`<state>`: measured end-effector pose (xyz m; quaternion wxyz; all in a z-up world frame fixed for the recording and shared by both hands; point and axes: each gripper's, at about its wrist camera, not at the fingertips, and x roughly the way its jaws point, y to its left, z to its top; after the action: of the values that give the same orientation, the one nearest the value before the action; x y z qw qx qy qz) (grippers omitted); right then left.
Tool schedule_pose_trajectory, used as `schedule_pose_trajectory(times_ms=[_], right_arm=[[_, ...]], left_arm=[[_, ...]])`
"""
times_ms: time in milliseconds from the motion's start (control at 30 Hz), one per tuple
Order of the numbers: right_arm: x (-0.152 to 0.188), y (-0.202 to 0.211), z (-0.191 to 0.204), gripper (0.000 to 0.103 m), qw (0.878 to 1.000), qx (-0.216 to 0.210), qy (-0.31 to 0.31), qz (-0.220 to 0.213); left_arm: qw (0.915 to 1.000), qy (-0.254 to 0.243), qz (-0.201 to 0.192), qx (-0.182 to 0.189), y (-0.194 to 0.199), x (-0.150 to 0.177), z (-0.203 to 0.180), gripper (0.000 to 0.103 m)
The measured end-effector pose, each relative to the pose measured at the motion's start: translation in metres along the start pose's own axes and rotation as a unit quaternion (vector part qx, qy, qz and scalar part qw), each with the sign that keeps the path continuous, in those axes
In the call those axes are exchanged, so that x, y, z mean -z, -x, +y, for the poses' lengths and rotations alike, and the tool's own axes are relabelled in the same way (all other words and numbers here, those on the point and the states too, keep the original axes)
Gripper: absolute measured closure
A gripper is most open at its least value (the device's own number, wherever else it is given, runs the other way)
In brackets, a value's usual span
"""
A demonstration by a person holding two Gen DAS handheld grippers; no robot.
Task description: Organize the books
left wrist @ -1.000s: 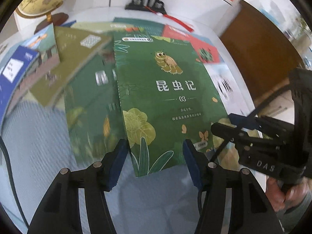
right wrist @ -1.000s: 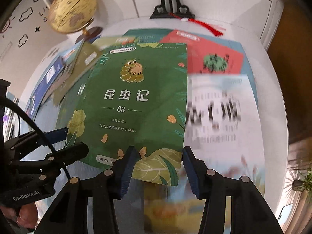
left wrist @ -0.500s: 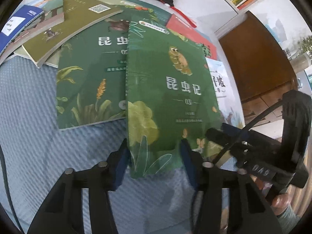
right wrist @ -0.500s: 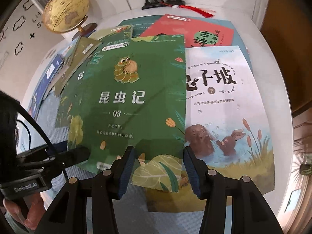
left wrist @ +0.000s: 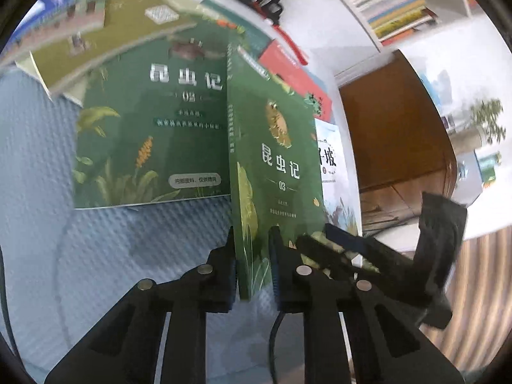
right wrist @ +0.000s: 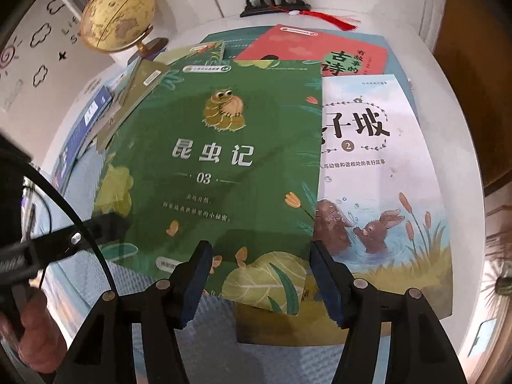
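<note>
A green insect book numbered 03 (left wrist: 275, 166) is clamped at its lower edge by my left gripper (left wrist: 251, 265) and is tilted up on edge above the table. It also fills the middle of the right wrist view (right wrist: 220, 166). My right gripper (right wrist: 259, 275) is open just in front of its near edge, apart from it. A second green book of the same series (left wrist: 150, 134) lies flat on the blue mat to the left. A white rabbit book (right wrist: 377, 172) lies to the right, and a red book (right wrist: 320, 51) behind it.
A globe (right wrist: 118, 16) stands at the back left, and a black stand with a red tassel (right wrist: 275, 0) at the back. Olive and blue books (left wrist: 83, 35) are stacked at the left. A brown wooden cabinet (left wrist: 390, 134) is beyond the table's right edge.
My left gripper has closed on the green 03 book and tilted it up onto its edge. The right gripper has stayed open near the book's front edge.
</note>
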<state>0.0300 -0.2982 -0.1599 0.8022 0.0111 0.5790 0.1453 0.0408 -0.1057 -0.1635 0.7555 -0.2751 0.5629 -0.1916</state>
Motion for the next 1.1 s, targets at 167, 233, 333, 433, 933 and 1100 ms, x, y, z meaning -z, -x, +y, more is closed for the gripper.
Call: schedule_pose_trajectory(times_ms=[167, 233, 333, 433, 933, 1100], right_arm=[[-0.004, -0.001, -0.003, 0.041, 1.0, -0.011, 0.004, 0.003], [-0.005, 0.002, -0.011, 0.041, 0.999, -0.035, -0.013, 0.007], [-0.004, 0.007, -0.027, 0.041, 0.996, -0.076, -0.051, 0.012], [-0.002, 0.011, -0.054, 0.036, 0.98, -0.162, -0.118, 0.011], [-0.007, -0.001, -0.055, 0.076, 0.95, -0.25, -0.185, 0.003], [-0.007, 0.018, 0.001, 0.079, 0.992, -0.116, -0.049, -0.022]], left_arm=[[0.9999, -0.008, 0.013, 0.002, -0.027, -0.008, -0.011, 0.09], [0.9997, 0.001, 0.019, 0.018, -0.028, -0.013, -0.012, 0.092], [0.993, 0.052, 0.035, 0.101, -0.019, -0.019, -0.003, 0.094], [0.9836, 0.085, 0.04, 0.154, -0.011, -0.026, 0.004, 0.094], [0.9902, 0.072, 0.058, 0.104, -0.006, -0.014, 0.018, 0.094], [0.9989, -0.03, 0.036, -0.001, 0.01, 0.007, -0.005, 0.093]])
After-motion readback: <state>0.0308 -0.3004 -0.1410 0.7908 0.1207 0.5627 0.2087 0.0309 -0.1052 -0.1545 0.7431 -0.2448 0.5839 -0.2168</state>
